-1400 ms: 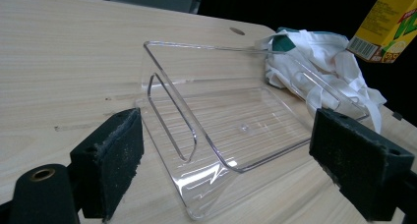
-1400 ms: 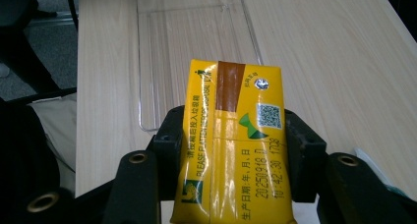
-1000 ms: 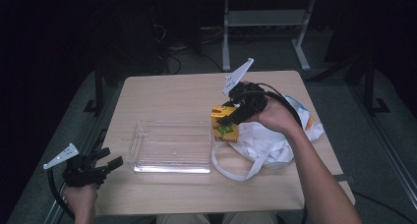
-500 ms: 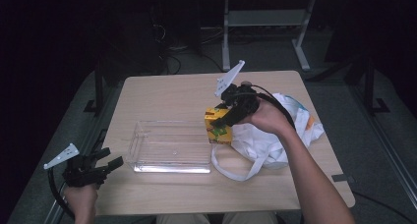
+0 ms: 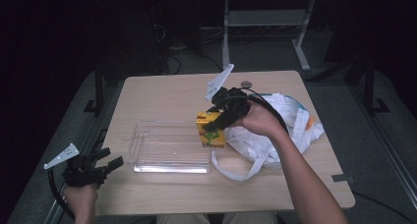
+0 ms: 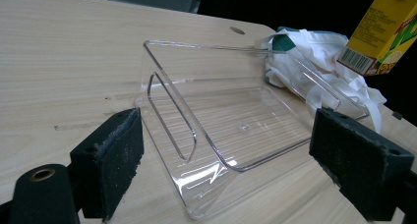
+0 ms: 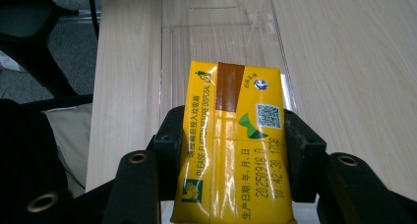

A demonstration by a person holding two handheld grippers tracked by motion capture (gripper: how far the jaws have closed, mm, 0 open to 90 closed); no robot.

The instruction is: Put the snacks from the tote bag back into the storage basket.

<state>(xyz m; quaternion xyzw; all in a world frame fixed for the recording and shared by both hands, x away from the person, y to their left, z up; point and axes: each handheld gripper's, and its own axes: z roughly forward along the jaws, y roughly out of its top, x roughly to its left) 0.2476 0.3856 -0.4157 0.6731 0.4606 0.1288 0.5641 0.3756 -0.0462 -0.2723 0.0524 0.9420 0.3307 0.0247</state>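
The left gripper (image 5: pixel 105 166) is hovering off the table's (image 5: pixel 162 94) left front corner, its jaws standing wide with nothing between them and pointing toward the clear plastic tray (image 5: pixel 167 146). The tray is lying on the table near its middle, and the yellow drink carton (image 5: pixel 210 130) is hanging at the tray's right end, apparently just above the rim, though contact cannot be judged from the high view. The right gripper (image 5: pixel 216 122) is clamping the carton between its pads, with the white cloth bag (image 5: pixel 275 130) lying just beside it on the right.
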